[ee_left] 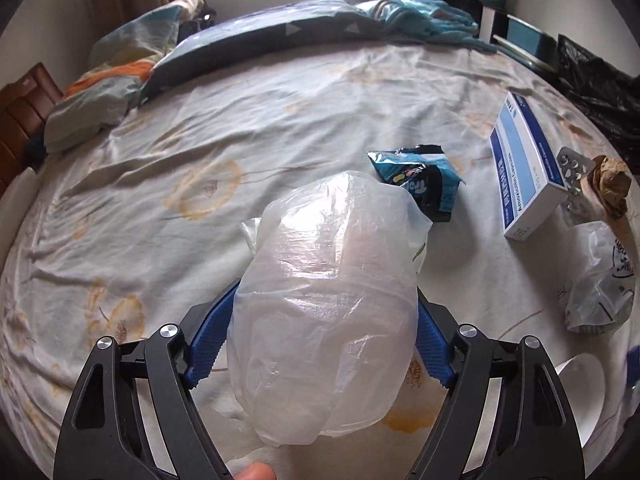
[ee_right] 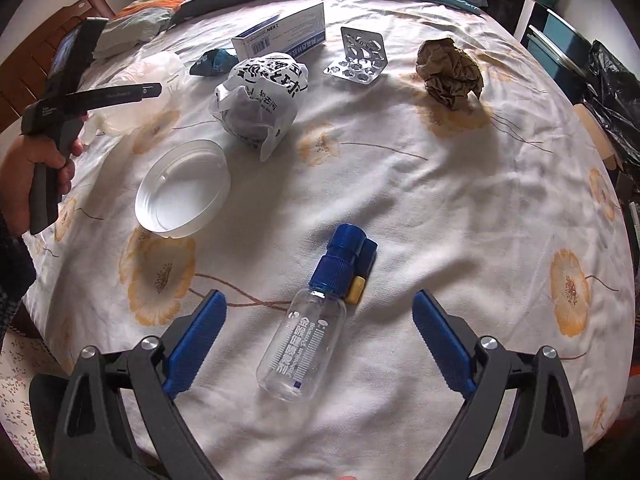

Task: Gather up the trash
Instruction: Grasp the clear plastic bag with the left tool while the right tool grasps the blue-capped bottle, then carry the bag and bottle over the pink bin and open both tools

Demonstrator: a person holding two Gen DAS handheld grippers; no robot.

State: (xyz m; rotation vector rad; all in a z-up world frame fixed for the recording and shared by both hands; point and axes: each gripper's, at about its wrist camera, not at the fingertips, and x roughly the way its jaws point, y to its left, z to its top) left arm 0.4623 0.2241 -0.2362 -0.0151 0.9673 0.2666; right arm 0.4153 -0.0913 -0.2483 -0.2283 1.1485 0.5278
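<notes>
A puffy clear plastic bag (ee_left: 324,292) fills the gap of my left gripper (ee_left: 327,288); both blue pads touch its sides, so the gripper is shut on it. The right wrist view shows that same bag (ee_right: 140,80) low over the flowered bedsheet (ee_right: 440,200) at the left. A clear bottle with a blue cap (ee_right: 308,328) lies on the sheet between the fingers of my right gripper (ee_right: 318,296), which is open, its pads well clear of the glass. A small blue and yellow piece (ee_right: 360,276) lies against the bottle's neck.
Also on the bed are a blue snack wrapper (ee_left: 416,180), a medicine box (ee_right: 280,36), a blister pack (ee_right: 358,58), crumpled brown paper (ee_right: 450,72), a printed white bag (ee_right: 260,96) and a white bowl (ee_right: 184,188). A black bin bag (ee_right: 616,100) hangs at the right edge. Pillows lie at the far side.
</notes>
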